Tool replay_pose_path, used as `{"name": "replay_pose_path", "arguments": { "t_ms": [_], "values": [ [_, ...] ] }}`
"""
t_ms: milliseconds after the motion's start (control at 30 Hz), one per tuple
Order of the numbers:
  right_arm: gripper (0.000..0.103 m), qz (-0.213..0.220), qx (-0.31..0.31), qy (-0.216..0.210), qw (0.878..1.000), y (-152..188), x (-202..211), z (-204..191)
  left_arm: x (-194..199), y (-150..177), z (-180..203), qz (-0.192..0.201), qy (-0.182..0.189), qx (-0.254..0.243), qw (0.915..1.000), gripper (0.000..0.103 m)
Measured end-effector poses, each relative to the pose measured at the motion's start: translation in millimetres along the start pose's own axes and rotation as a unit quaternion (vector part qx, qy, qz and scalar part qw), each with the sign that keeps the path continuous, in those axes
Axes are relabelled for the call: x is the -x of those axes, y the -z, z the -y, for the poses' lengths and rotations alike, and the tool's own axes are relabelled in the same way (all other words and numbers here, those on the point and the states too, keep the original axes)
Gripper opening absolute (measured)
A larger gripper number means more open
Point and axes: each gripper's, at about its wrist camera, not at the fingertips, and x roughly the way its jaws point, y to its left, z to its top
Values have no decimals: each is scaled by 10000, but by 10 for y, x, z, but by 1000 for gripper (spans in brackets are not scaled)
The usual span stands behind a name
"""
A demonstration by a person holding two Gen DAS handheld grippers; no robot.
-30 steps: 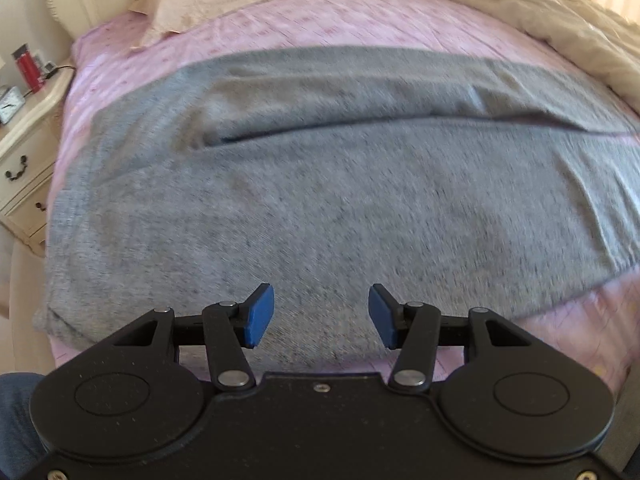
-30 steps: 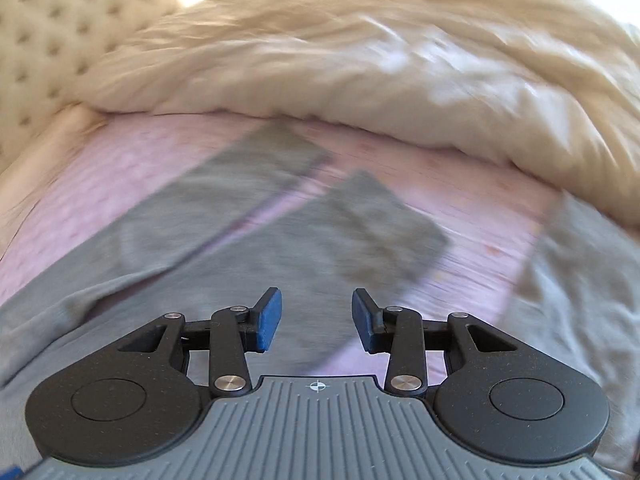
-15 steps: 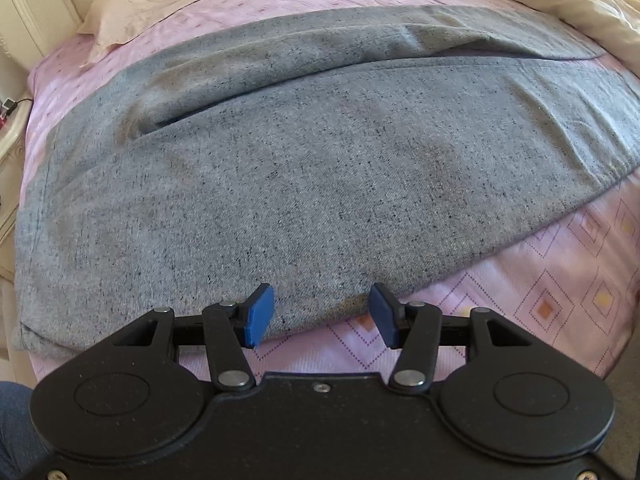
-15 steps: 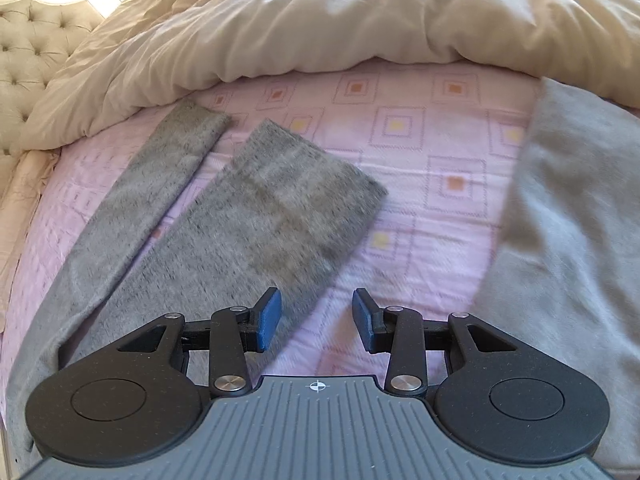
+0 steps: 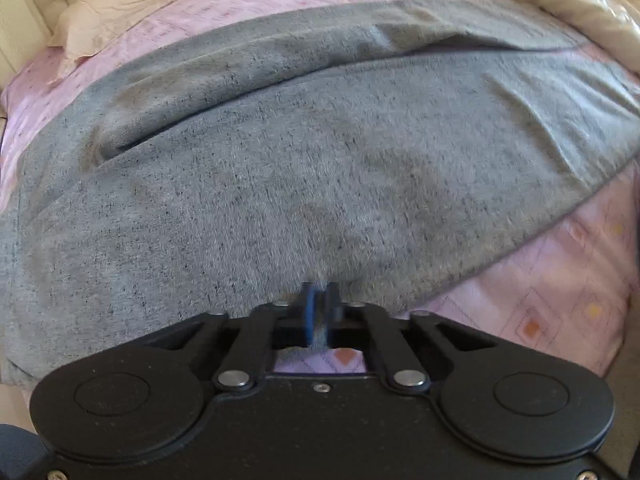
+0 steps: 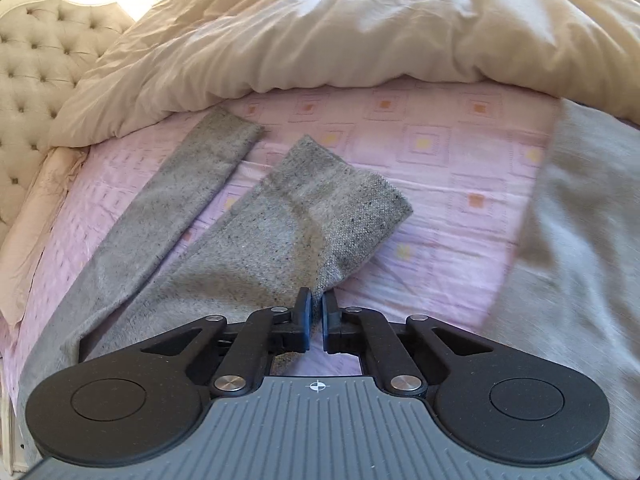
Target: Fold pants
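Note:
Grey speckled pants (image 5: pixel 304 168) lie spread across a pink bed. In the left wrist view the wide upper part fills the frame, and my left gripper (image 5: pixel 320 300) is shut on its near edge, with grey cloth between the blue pads. In the right wrist view two legs run away to the upper right: the far leg (image 6: pixel 176 208) lies flat, and the near leg (image 6: pixel 320 216) is bunched and lifted at its lower edge, where my right gripper (image 6: pixel 317 304) is shut on it.
A pink patterned sheet (image 6: pixel 452 184) covers the bed. A cream duvet (image 6: pixel 360 28) is heaped along the far side. A tufted headboard (image 6: pixel 36 64) stands at left, a pillow (image 5: pixel 120 16) near it. Another grey cloth (image 6: pixel 580 240) lies at right.
Both grippers were open above the pants and have closed on the cloth: the left on the near edge, the right on the near leg, which now puckers upward.

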Motion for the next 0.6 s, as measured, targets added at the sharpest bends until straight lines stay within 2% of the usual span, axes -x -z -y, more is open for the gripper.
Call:
{"name": "replay_pose_path", "arguments": {
  "t_ms": [100,133,200,267,367,433,467,500,600],
  "values": [
    [5,-109,-82,75,9999,5,9,83,67,51,-48,-183,429,149,9988,0],
    [5,-135,-99,79,9998,11,-8,105,83,75,-59,-205,467,190,9985,1],
    [7,-208,-159,117,9996,19,-56,139,107,119,-90,-206,380,311,9986,13],
    [10,-296,-222,228,9991,22,-77,148,122,138,-125,-223,375,436,9981,14],
    [10,-210,-204,353,9989,11,-13,125,175,136,-157,-197,252,402,9987,17],
    [10,-75,-116,496,9987,-5,62,99,247,129,-208,-36,160,382,9991,26],
    [10,47,-57,566,9984,-13,109,83,281,118,-245,52,122,392,9991,37],
    [10,186,13,613,9979,-23,159,61,311,103,-290,132,97,419,9990,42],
    [10,383,179,547,9976,-58,272,-26,340,14,-442,307,46,562,9979,42]
  ]
}}
